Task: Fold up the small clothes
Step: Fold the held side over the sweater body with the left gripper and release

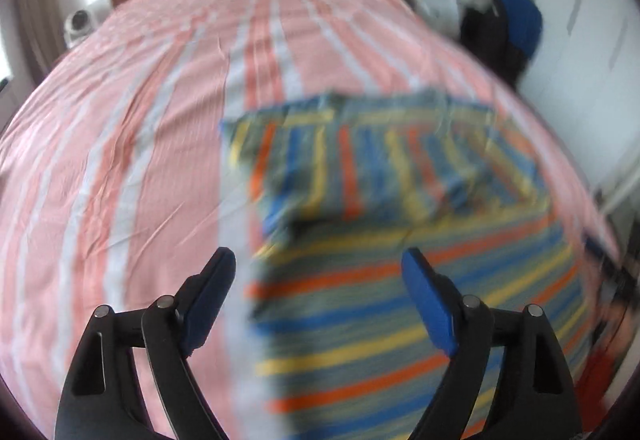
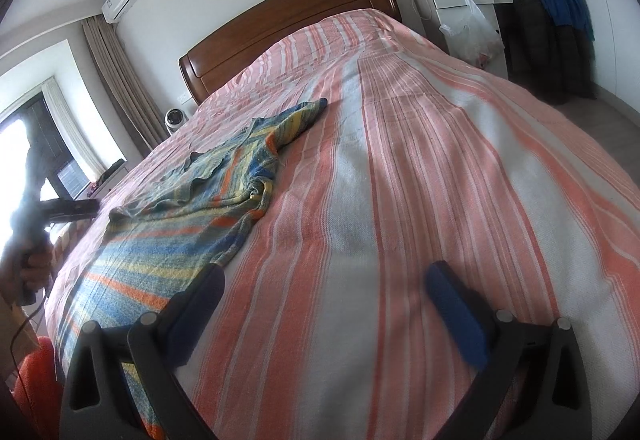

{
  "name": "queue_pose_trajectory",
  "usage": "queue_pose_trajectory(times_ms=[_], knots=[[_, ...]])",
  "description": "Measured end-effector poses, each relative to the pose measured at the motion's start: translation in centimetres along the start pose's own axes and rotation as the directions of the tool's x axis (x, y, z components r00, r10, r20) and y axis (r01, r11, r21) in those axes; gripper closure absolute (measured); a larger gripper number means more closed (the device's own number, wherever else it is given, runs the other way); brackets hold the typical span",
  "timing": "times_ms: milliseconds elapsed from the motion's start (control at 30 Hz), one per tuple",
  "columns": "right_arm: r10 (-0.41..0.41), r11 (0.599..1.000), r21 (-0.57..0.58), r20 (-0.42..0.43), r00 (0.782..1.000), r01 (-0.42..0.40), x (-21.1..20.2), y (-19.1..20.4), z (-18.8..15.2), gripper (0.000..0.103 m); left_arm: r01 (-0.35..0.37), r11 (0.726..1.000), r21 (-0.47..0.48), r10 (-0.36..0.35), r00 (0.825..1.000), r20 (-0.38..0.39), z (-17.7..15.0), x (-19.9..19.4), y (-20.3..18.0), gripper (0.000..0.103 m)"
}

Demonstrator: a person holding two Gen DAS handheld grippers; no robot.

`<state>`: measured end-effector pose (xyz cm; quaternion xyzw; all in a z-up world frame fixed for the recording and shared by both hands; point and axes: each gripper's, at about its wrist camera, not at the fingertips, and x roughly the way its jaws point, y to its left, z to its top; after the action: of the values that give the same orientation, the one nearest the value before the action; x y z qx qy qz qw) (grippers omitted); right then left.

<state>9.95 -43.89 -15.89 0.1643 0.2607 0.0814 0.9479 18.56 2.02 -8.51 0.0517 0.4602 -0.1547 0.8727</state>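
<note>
The left gripper (image 1: 318,268) fills the bottom of its own view, jaws wide apart with nothing between the blue pads – the striped knit sweater (image 1: 384,280) lies below and ahead of them, its left edge running roughly under the gap. The picture is smeared, so whether the pads touch cloth cannot be told. Beyond the jaws one part of the garment is already laid back over the body, stripes running crosswise to those nearer the jaws.

The right gripper (image 2: 324,278) also stands with jaws apart and empty, over bare pink-and-white striped bedspread (image 2: 420,179). The sweater is to the left of and beyond its jaws, the hem corner just beside the left finger (image 2: 200,300), a sleeve reaching away toward the headboard (image 2: 288,23) (rumpled around the middle).

Judging by this, one fold is down and the next grasp is being sought. To do it well:

- Take the nearest edge with both jaws at matching points, so the fold line comes out straight.
- Pinch only the sweater's layers – not the bedspread beneath.
- Smooth the bunched middle first; a loose knit like this will likely sag and drag.
- Lift low and carry over slowly, so the folded part is not pulled open.
</note>
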Motion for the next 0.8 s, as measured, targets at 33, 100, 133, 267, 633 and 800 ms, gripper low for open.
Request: queue_pose_trajectory(times_ms=[33, 100, 133, 267, 633, 800], knots=[[0.000, 1.000, -0.001, 0.000, 1.000, 0.000, 0.0, 0.1, 0.0, 0.002, -0.006, 0.999, 0.031, 0.007, 1.000, -0.027, -0.4, 0.6, 0.2, 0.020], [-0.002, 1.000, -0.001, -0.001, 1.000, 0.002, 0.0, 0.1, 0.0, 0.002, -0.022, 0.993, 0.115, 0.027, 0.999, -0.042, -0.8, 2.2, -0.4, 0.025], [-0.001, 1.000, -0.001, 0.000, 1.000, 0.001, 0.0, 0.1, 0.0, 0.002, -0.050, 0.988, 0.148, 0.054, 0.998, -0.026, -0.9, 2.8, -0.9, 0.028], [-0.014, 1.000, -0.009, -0.003, 1.000, 0.013, 0.0, 0.2, 0.0, 0.002, -0.145, 0.989, 0.008, 0.144, 0.989, 0.046, -1.0, 5.0, 1.1, 0.085], [-0.023, 1.000, -0.017, -0.004, 1.000, 0.023, 0.0, 0.5, 0.0, 0.002, 0.027, 0.964, -0.263, -0.014, 0.999, 0.051, -3.9, 4.3, 5.2, 0.096], [-0.022, 1.000, -0.016, -0.004, 1.000, 0.022, 0.0, 0.5, 0.0, 0.002, 0.088, 0.957, -0.275, -0.055, 0.991, 0.124, -1.8, 0.7, 6.0, 0.065]])
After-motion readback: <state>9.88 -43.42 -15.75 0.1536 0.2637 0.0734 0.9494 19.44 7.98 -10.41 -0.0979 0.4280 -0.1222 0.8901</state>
